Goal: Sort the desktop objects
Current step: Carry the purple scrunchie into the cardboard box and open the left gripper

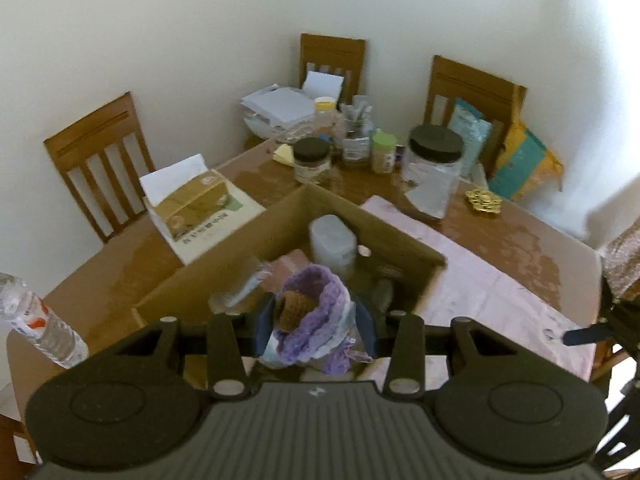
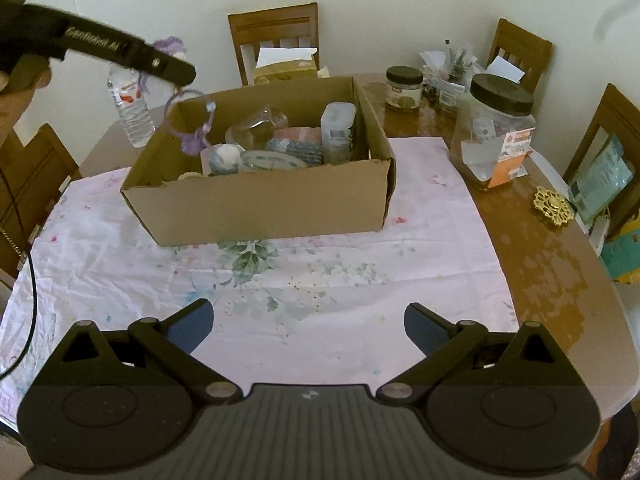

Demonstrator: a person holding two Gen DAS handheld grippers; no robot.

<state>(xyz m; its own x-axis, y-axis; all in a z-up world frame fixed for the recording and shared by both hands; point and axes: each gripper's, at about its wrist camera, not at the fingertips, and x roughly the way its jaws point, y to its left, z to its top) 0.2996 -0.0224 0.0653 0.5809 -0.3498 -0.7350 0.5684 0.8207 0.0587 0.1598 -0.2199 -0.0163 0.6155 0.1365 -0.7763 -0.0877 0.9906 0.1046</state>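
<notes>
We note the left gripper [image 1: 316, 330] clamped on a purple crocheted item [image 1: 320, 308] with a brown knitted piece nested in it; in the left wrist view it sits at lower centre of the frame, held over the near end of the cardboard box [image 1: 248, 240]. In the right wrist view the same item appears only in part at upper left, with a purple cord loop [image 2: 192, 120] dangling from it against the box's left corner.

The box [image 2: 260, 208] rests on a pale floral cloth [image 2: 280, 280] at frame centre. Inside we see a white lidded container [image 2: 338, 132] standing upright at the right end, a clear glass [image 2: 256, 124] lying on its side, a pink and a blue patterned item, a flat round tin and a white round object at the left end.

The right gripper [image 2: 308, 328] has its jaws spread wide, nothing between them, above bare cloth at the bottom of the frame.

Outside the box: a large clear jar [image 2: 496, 140] with a black lid at right, holding paper packets; a smaller dark-lidded jar [image 2: 404, 88] behind it; a water bottle [image 2: 130, 108] at upper left; a tissue box [image 1: 192, 204].
</notes>
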